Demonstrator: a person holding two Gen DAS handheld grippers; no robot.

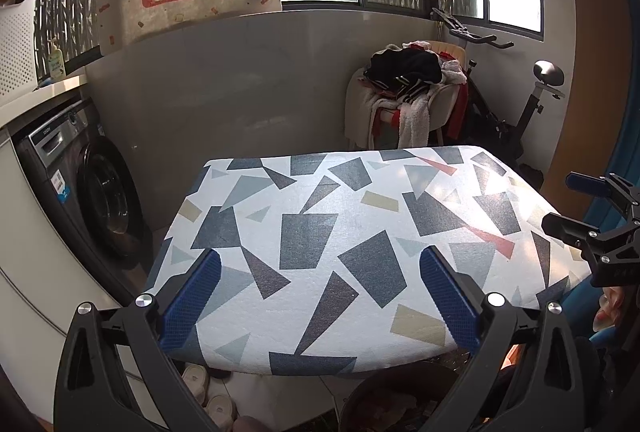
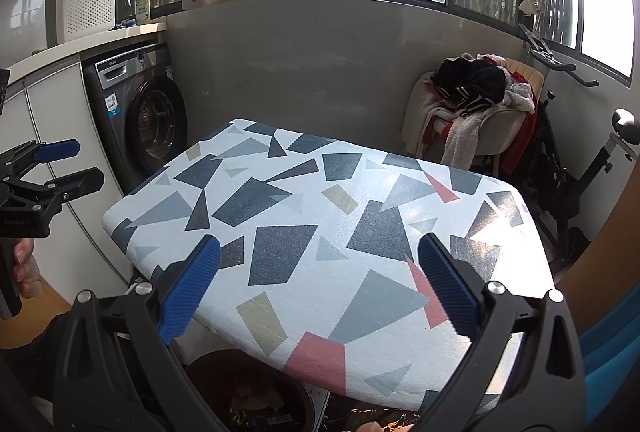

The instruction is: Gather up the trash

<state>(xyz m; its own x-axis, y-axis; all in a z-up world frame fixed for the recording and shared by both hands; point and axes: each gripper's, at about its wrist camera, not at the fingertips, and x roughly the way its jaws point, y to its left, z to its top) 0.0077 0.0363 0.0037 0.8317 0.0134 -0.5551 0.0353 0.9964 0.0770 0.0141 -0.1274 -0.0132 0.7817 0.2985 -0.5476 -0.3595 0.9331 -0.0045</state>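
Hovering wide open and empty over the bare geometric-print padded tabletop [image 2: 320,232], both the left gripper [image 1: 320,296] and right gripper [image 2: 320,288] have trash only below its near edge, in the dark round bin [image 2: 248,392], right one looking nearer.

The tabletop [image 1: 304,228] wears a white cover printed with grey, navy, beige and pink angular shapes; its surface lies bare.

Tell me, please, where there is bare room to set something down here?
The whole patterned tabletop is bare, from the washing machine side across to the exercise bike side. Both open hand-held grippers, left and right, hover over its near edge. The chair is piled with clothes.
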